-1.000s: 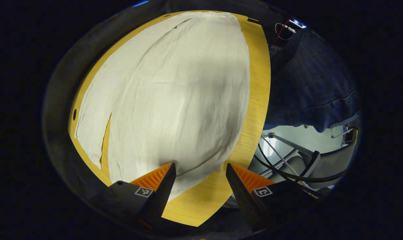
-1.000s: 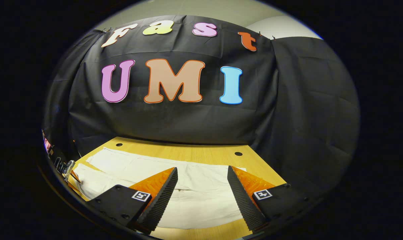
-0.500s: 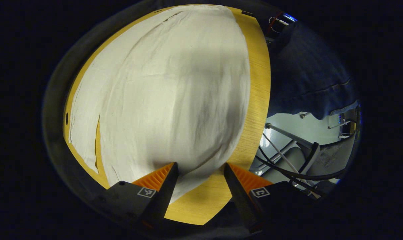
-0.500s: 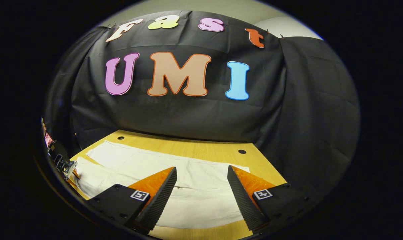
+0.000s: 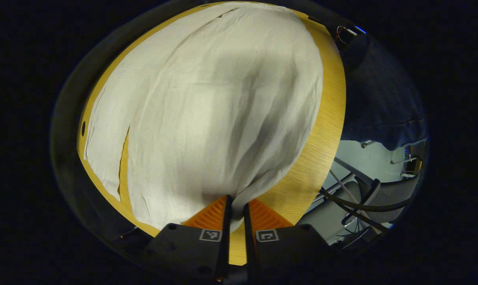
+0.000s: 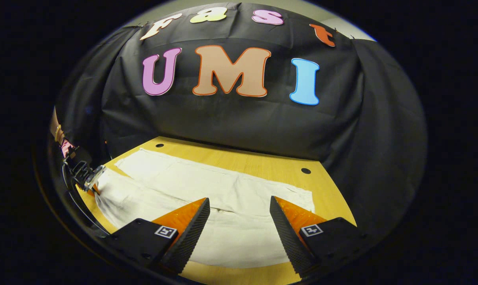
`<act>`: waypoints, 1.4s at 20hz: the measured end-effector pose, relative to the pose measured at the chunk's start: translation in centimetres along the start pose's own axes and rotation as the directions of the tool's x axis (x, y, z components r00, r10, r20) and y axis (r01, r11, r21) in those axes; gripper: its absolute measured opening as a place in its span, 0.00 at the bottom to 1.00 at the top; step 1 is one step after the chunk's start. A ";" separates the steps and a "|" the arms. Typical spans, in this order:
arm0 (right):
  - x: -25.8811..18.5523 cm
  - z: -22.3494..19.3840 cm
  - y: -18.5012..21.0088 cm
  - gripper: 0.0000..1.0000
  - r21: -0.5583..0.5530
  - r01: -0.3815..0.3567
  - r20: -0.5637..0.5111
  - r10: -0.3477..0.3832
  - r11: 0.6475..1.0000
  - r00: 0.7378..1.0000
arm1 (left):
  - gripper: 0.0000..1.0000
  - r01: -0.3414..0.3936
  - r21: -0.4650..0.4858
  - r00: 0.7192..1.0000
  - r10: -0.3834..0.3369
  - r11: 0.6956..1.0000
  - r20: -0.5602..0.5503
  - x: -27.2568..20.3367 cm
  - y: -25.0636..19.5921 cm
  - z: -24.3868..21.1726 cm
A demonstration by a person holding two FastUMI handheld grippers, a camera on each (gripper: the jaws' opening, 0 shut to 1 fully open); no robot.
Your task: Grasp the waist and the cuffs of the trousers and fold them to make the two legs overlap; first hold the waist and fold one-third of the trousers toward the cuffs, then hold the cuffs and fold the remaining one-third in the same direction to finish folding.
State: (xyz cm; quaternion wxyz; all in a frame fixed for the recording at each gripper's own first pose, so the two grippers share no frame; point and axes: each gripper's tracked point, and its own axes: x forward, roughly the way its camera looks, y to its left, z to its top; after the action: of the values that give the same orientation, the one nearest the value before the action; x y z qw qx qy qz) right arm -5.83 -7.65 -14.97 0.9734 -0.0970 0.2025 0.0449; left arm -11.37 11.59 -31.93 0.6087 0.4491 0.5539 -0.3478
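Underneath, wooden table (image 6: 262, 164); left tongs (image 5: 236, 211) pinching trousers (image 5: 215, 111), right tongs (image 6: 239, 221) agape.

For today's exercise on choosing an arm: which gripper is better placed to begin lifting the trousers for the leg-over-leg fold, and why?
Left. The left gripper is closed on the near edge of the trousers, fabric bunching between its fingers. The right gripper hangs open above the cloth, gripping nothing.

The left gripper view looks steeply down, close over the bench (image 5: 326, 130), along the length of the trousers (image 5: 207, 111). The right gripper view sits low at the bench's (image 6: 262, 164) near edge, facing level across the same trousers (image 6: 207, 190) toward the booth wall.
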 end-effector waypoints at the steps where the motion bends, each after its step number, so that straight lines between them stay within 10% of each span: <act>1: 0.2 -0.4 0.0 0.97 -0.015 -0.020 -0.010 0.020 1.000 1.000 | 0.07 0.002 0.001 1.000 -0.002 1.000 0.008 0.0 -0.1 0.1; 9: 1.2 -7.1 1.1 0.98 -0.235 -0.301 -0.243 0.244 0.924 0.939 | 0.00 -0.009 0.010 1.000 0.009 1.000 0.008 0.2 -0.3 0.2; 19: 0.5 -18.6 -3.7 0.98 -0.359 -0.652 -0.684 0.287 0.668 0.671 | 0.00 -0.016 -0.025 1.000 0.016 1.000 0.005 0.3 0.0 0.2; 23: 0.6 -21.4 -4.6 0.98 -0.309 -0.714 -0.780 0.262 0.629 0.568 | 0.00 -0.014 -0.046 1.000 0.014 0.999 0.007 0.3 0.0 0.3; 28: 1.1 -22.6 -5.0 0.98 -0.282 -0.739 -0.822 0.243 0.612 0.515 | 0.00 -0.002 -0.051 1.000 0.002 0.999 0.002 0.4 -0.1 0.3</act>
State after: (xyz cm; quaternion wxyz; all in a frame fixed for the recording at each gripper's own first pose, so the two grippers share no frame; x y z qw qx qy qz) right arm -12.92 -17.18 -34.83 0.6650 -0.3454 0.5567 0.3585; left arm -11.31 11.30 -32.37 0.6210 0.4336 0.5615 -0.3334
